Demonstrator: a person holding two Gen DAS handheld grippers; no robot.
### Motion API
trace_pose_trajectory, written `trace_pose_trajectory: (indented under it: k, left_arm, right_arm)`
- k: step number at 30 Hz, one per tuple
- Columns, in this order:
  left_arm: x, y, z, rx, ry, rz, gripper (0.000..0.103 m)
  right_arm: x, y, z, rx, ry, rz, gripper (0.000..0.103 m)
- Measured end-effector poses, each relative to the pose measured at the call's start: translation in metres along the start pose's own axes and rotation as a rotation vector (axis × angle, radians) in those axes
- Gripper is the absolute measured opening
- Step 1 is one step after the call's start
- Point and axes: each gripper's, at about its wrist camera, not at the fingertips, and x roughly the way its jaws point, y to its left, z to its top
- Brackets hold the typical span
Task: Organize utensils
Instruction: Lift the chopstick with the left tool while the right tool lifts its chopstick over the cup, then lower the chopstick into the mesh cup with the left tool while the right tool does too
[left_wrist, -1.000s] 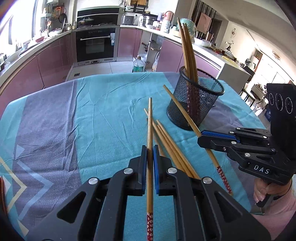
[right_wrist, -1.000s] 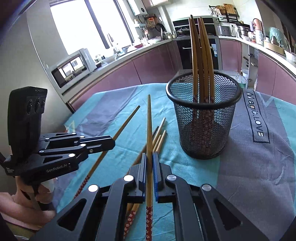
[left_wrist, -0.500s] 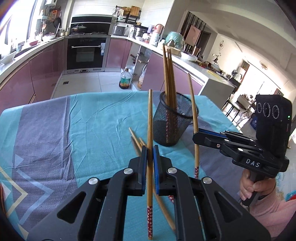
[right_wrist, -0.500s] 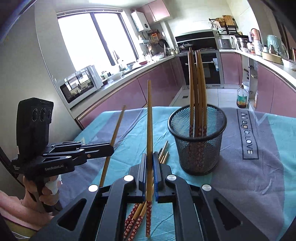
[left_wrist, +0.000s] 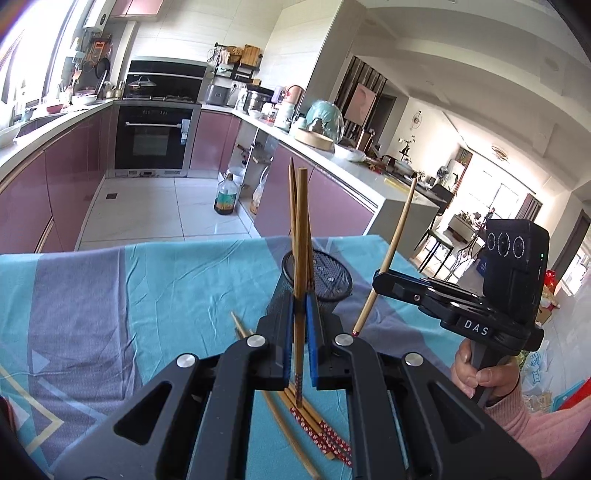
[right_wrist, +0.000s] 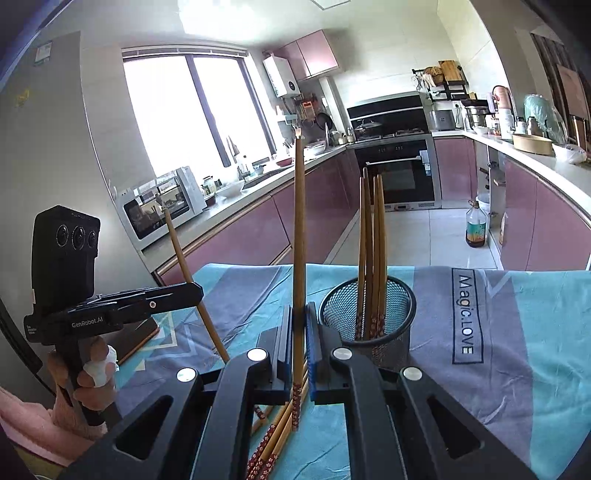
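A black mesh cup (right_wrist: 369, 321) stands on the table with several wooden chopsticks (right_wrist: 373, 251) upright in it; it also shows in the left wrist view (left_wrist: 325, 280). My left gripper (left_wrist: 300, 328) is shut on one chopstick (left_wrist: 301, 240), held nearly upright above the table, near the cup. My right gripper (right_wrist: 299, 339) is shut on another chopstick (right_wrist: 298, 229), also upright, left of the cup. Several loose chopsticks (left_wrist: 314, 432) lie on the cloth below both grippers (right_wrist: 280, 432).
The table has a teal and grey cloth (left_wrist: 147, 295) with "Magic.LOVE" lettering (right_wrist: 466, 314). A dark flat object (right_wrist: 136, 338) lies at the table's left edge. Kitchen counters and an oven (left_wrist: 151, 140) stand behind.
Both grippers have risen and tilted their chopsticks upright. The cup now looks smaller and farther below in both views.
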Motion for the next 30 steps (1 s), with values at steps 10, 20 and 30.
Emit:
trace_pose_trajectory:
  k: [10,20,30]
  left_arm:
    - [0.004,-0.012,0.039,0.016,-0.053,-0.024,0.007]
    - [0.002,-0.026,0.081,0.042,-0.129,-0.023,0.007]
    - [0.029,-0.045,0.098,0.111,-0.115,0.054,0.007]
  right_arm:
    - [-0.018,-0.008,0.032,-0.032,-0.086,-0.035,0.005]
    - [-0.02,-0.018,0.062,-0.059,-0.148,-0.064,0.005]
    - [0.007,-0.037,0.07,-0.046,-0.106,-0.104,0.005]
